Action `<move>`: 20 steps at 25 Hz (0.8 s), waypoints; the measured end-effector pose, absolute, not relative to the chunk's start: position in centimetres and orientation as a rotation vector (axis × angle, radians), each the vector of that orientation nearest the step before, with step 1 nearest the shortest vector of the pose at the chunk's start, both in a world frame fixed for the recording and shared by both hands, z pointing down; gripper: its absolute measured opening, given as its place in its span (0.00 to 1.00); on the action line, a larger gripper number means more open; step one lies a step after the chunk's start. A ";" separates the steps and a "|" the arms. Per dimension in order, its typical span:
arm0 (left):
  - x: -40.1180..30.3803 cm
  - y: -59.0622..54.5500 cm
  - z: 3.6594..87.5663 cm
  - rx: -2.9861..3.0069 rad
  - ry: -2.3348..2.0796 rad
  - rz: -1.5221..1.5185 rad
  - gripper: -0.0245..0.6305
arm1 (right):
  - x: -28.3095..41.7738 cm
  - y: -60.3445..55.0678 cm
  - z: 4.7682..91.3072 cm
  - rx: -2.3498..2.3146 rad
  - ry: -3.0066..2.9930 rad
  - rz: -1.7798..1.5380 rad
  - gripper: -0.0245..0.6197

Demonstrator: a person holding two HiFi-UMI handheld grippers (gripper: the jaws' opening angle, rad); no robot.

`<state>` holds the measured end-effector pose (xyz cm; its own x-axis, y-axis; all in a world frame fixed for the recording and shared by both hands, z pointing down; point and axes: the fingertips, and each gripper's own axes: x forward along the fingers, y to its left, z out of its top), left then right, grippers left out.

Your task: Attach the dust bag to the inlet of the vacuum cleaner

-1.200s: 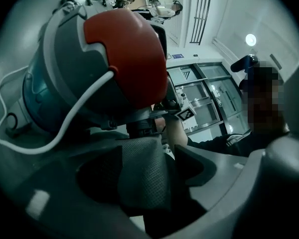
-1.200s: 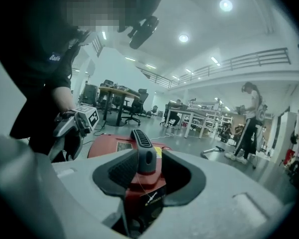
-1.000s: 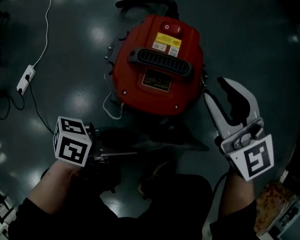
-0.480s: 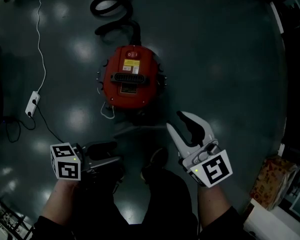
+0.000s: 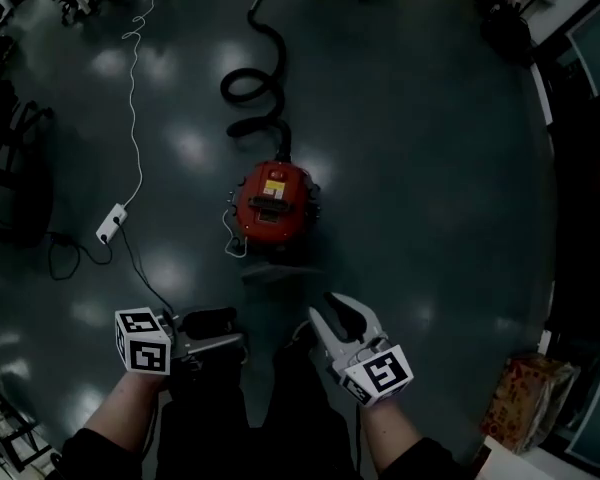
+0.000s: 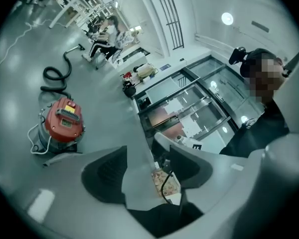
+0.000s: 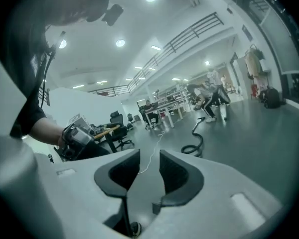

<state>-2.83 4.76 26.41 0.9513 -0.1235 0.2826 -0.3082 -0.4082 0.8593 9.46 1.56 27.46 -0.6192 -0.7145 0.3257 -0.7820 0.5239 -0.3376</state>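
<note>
Item: red vacuum cleaner (image 5: 273, 203), standing mid-floor (image 5: 430, 168), its black hose (image 5: 252, 93) trailing toward the far edge. A yellow label (image 5: 275, 186) sits on top, writing too small to read. Flat grey shape (image 5: 280, 274) just beside its near side (possibly the dust bag; cannot tell). Left gripper (image 5: 226, 333) and right gripper (image 5: 330, 313): both spread, jaws lately narrowing, nothing between them, well apart from the machine. Step judged: attachment not in hand; the next move calls for coming down to bag and inlet.

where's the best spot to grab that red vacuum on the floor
The black handle bar on top of the red vacuum. It stands upright, top facing up, so probably best to come straight down from above and close across the bar's narrow width.
</note>
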 end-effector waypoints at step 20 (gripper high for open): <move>-10.3 16.5 8.0 2.485 -0.309 0.125 0.39 | -2.0 15.0 8.8 1.386 -2.691 0.555 0.23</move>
<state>-10.34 16.53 8.04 0.9680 -0.1911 0.1624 -0.2503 -0.7780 0.5763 -2.01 15.04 8.78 -0.5925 -0.7753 0.2185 -0.7986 0.5297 -0.2859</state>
